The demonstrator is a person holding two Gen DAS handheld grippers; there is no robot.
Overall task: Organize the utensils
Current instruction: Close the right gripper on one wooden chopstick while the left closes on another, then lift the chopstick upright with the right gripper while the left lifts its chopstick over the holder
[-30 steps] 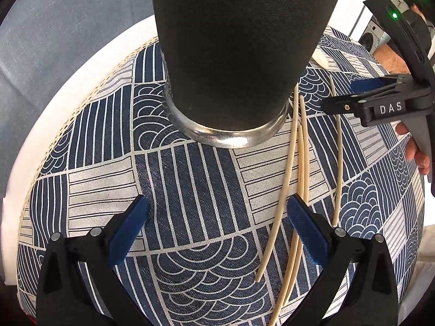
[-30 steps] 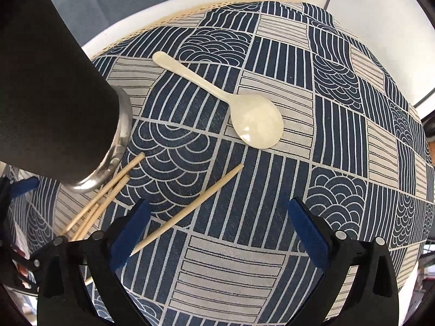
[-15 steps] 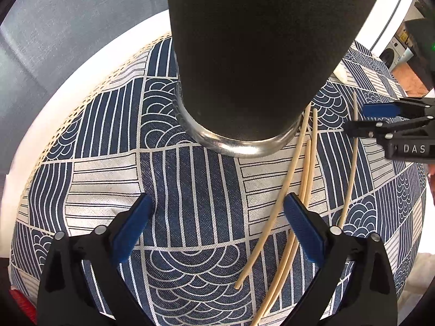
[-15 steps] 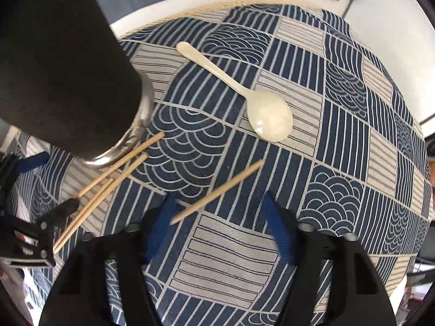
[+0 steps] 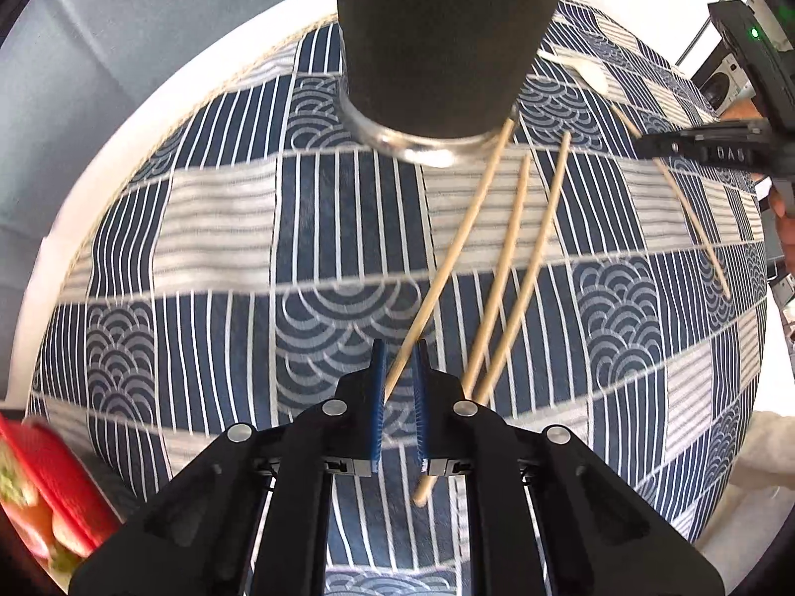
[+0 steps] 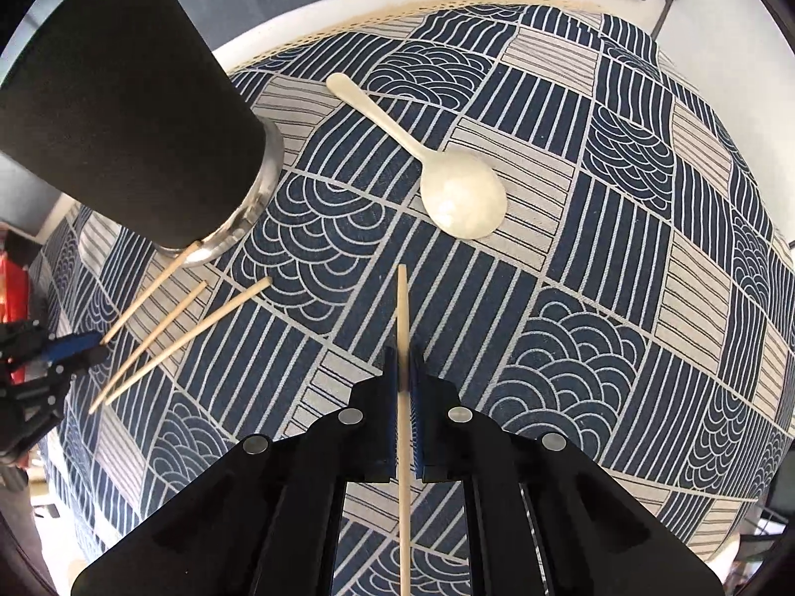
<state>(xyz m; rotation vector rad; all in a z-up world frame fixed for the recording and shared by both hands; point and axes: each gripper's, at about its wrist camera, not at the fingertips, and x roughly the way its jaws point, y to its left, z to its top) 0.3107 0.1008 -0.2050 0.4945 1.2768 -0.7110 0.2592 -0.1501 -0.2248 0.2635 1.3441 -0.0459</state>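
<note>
Pinching one chopstick per side rn. Right gripper (image 6: 403, 377) is clamped narrow on a chopstick (image 6: 402, 318) that runs straight fwd between the blue pads (image 6: 391, 372), tip pointing at the spoon, tail sticking back under the rig. Grabbed near the middle I think, so it shouldn't swing when I tip it up.

Left gripper (image 5: 399, 377) is pulled in nearly all the way around another stick (image 5: 447, 258). That stick passes diagonally between the pads, far end touching the holder's base. Can't 100% tell if the pads are biting it or just bracketing it, there's a sliver of gap showing, but imo it's gripped.

Just beside it two more loose sticks (image 5: 516, 258) lie roughly parallel on the patterned cloth (image 5: 218, 258), fanned toward the cup. My guess is they're next.

Further out, the black utensil holder (image 6: 134, 114) w/ a metal ring at the bottom stands upright, which is where all this prob goes. Pale spoon (image 6: 447, 184) lies flat past the right stick, bowl toward me, well apart from the holder.

Red thing (image 5: 44, 491) at the left edge, too blurry to say.
</note>
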